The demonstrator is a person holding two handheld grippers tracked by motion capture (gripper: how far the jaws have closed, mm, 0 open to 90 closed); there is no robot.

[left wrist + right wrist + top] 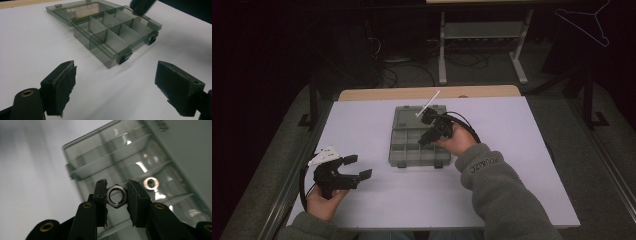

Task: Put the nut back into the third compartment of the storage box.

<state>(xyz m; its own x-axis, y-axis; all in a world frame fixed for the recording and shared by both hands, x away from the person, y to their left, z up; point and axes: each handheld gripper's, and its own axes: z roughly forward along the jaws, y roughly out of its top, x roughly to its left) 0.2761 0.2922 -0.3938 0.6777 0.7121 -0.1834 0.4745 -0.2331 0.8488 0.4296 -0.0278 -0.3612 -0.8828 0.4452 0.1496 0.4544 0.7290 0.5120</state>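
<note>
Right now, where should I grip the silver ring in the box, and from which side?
Judging by its pose, grip the silver ring across its outer rim, from above: it lies flat in a compartment of the box, whose dividers block the sides.

In the right gripper view the organizer box (pixel 150 157) is blurred and cut off.

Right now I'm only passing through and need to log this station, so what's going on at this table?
A person is sorting small hardware into a clear compartment box lying open on the white table. The right gripper is shut on a dark hex nut and holds it above the box's compartments. A silver washer already lies in one compartment. The left gripper waits to the left of the box, above the table, jaws open, holding nothing.
</note>
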